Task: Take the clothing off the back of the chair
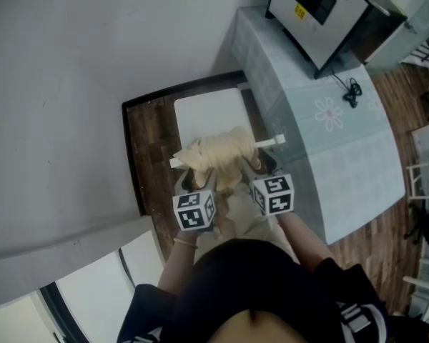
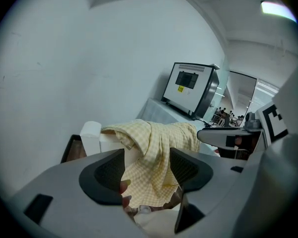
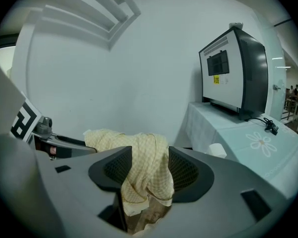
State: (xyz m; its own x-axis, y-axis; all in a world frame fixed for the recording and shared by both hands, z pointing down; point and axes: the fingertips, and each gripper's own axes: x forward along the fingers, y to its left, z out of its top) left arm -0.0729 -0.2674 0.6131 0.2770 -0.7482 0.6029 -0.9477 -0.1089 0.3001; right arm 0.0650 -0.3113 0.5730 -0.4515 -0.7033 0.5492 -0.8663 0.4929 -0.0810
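A pale yellow checked garment [image 1: 218, 152] is draped in a bunch over the top rail of a white chair [image 1: 207, 113]. Both grippers are held side by side at the chair's back. My left gripper [image 1: 200, 179] stands open around the hanging cloth [image 2: 154, 148]; a strip of the white chair back [image 2: 91, 133] shows between the cloth and the left pad. My right gripper [image 1: 254, 166] is open as well, and a fold of the garment [image 3: 144, 162] hangs between its pads [image 3: 186, 170]. Each gripper view shows the other gripper beside it.
A table with a pale green cloth [image 1: 322, 120] stands right of the chair and carries a microwave oven [image 1: 322, 9] with a black cable [image 1: 352, 91]. A white wall lies to the left, over wood floor [image 1: 146, 141]. More white chairs [image 1: 422, 177] stand at the far right.
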